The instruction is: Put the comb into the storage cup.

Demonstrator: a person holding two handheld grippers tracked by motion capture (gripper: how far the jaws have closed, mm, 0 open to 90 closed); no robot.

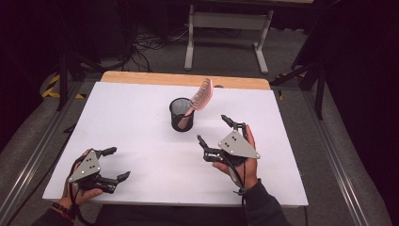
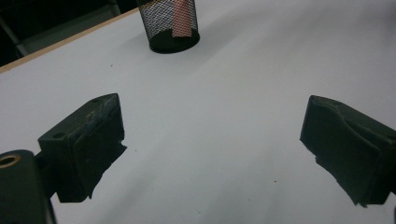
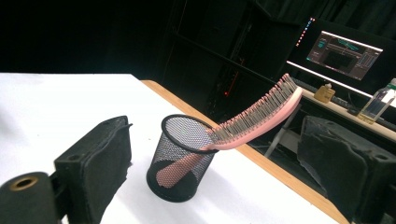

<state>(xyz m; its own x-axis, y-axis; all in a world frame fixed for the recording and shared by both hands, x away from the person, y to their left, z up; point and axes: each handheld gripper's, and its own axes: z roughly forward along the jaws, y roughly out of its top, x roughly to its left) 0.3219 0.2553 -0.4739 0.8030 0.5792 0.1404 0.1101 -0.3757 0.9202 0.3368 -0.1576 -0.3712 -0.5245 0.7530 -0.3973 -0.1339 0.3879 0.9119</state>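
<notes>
— So, where does the pink hairbrush [image 1: 201,97] sit from the two grippers?

— It stands handle-down in the black mesh cup [image 1: 181,114], near the middle of the white desk [image 1: 141,103] toward its far edge. Its bristled head sticks out above the rim and leans up and away to the right in the high view.

— Which gripper is nearer?

— The right gripper [image 1: 218,132], plainly. It is just to the right of the cup and a little nearer the person, jaws spread wide with nothing between them. In the right gripper view the cup and brush [image 3: 243,122] lie straight ahead between the jaws.

— And the left gripper [image 1: 116,163]?

— Well apart, down by the near left corner, jaws open and empty too; the cup [image 2: 169,25] shows far off at the top of the left gripper view.

— The long axis, then?

— Slanted, from the cup's floor up over the rim. I'd judge any grasp should meet the head crosswise to that slant, from the right gripper.
</notes>
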